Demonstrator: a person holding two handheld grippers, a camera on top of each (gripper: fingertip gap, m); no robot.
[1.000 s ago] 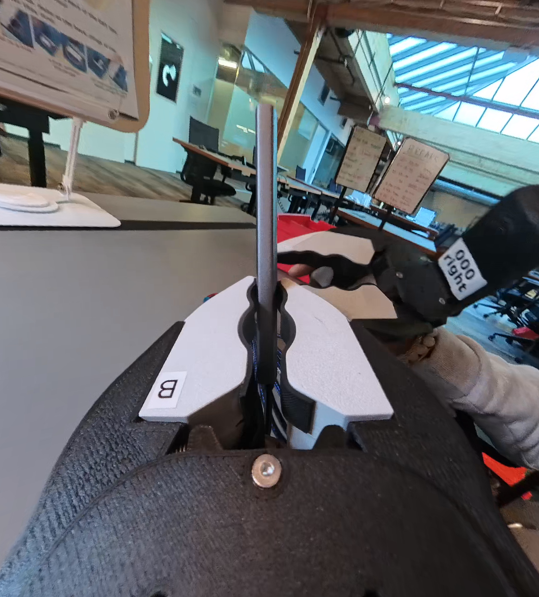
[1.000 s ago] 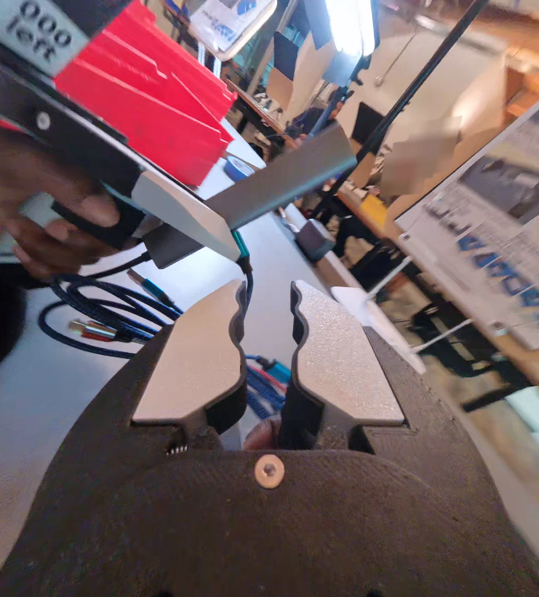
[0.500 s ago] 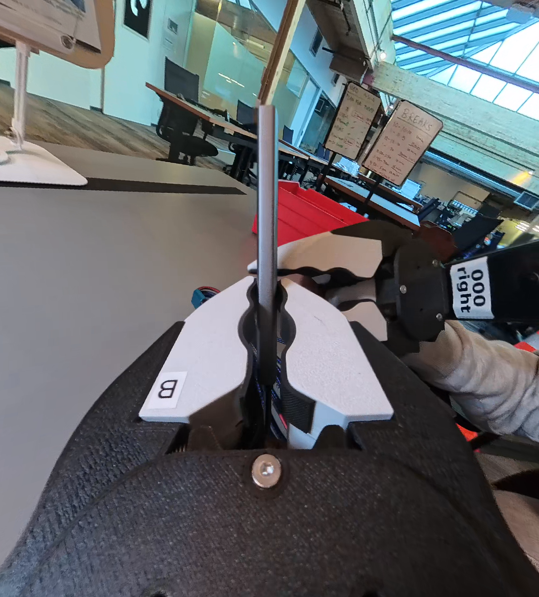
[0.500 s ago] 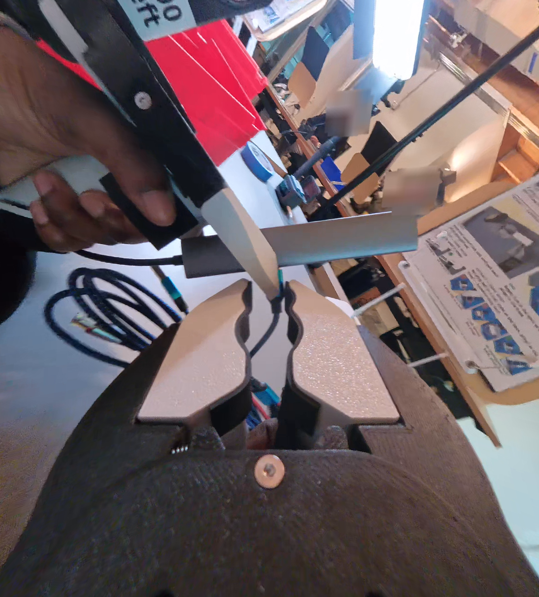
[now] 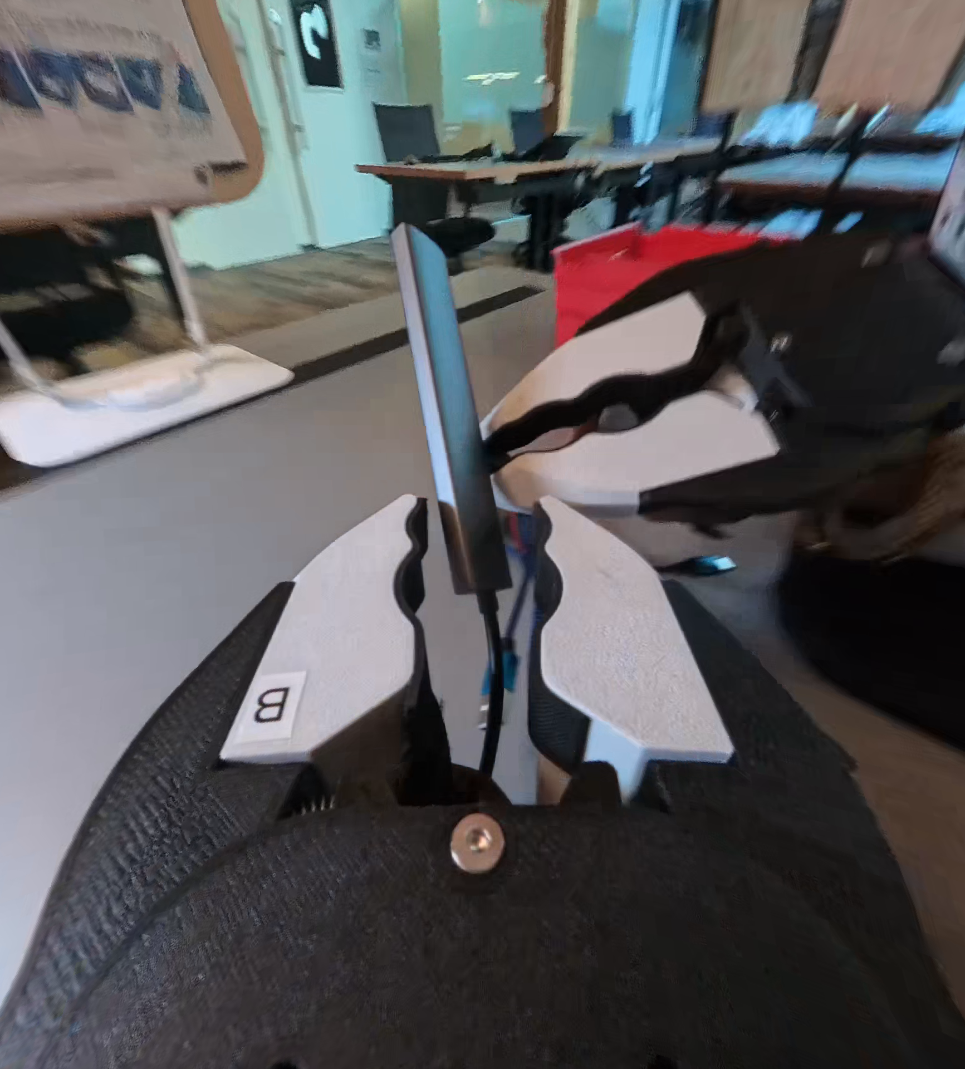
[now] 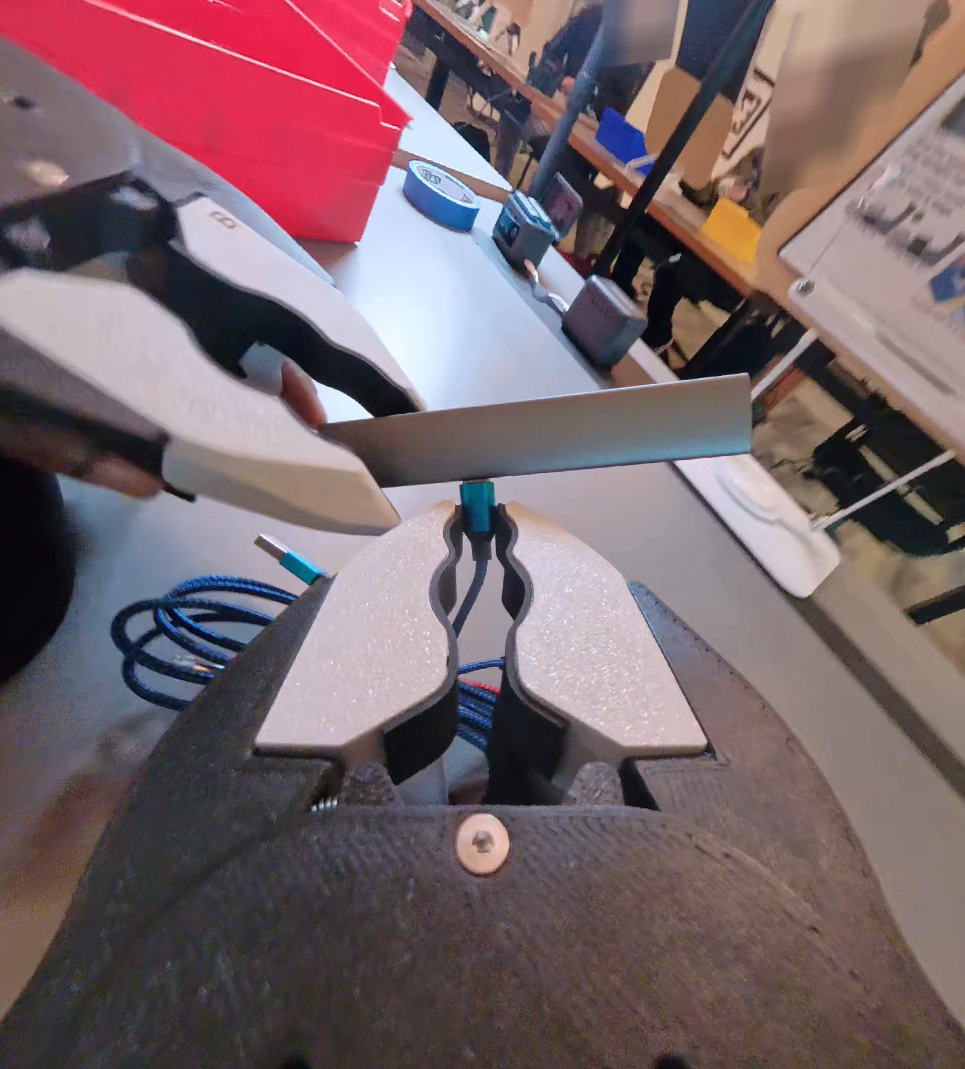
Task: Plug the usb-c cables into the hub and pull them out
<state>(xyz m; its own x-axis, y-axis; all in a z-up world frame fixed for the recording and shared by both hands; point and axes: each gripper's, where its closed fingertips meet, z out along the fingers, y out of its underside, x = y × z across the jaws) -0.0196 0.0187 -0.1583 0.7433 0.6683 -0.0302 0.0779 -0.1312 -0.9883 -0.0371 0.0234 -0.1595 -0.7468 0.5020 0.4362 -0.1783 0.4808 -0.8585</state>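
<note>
The right gripper point(image 6: 479, 512) is pinching a teal plug point(image 6: 476, 512) between its fingertips, and the plug is sitting in the hub point(image 6: 555, 437), seated in a port on the long lower edge. The hub is being held up in the air over the bench point(image 6: 451, 312), not resting on it.

The left gripper point(image 5: 480, 506) is spreading its fingers, with clear gaps on both sides of the hub in its own view. In the right wrist view one left finger point(image 6: 248, 439) is lying against the hub's end, so it is possibly propping the hub rather than clamping it; contact is hard to judge with the blur. The hub's own black lead point(image 5: 491, 665) is hanging down between the left fingers.

Progress: one cable is plugged in and the grip on its plug is placed for a pull-out. A loose coil of blue cables point(image 6: 190, 642) is lying on the bench near its front edge, with a silver-tipped connector point(image 6: 289, 558) pointing up, unplugged. So more plug-and-pull rounds are likely left.

Red bins point(image 6: 271, 110) and blue tape point(image 6: 439, 194) are sitting towards the bench's far edge.
</note>
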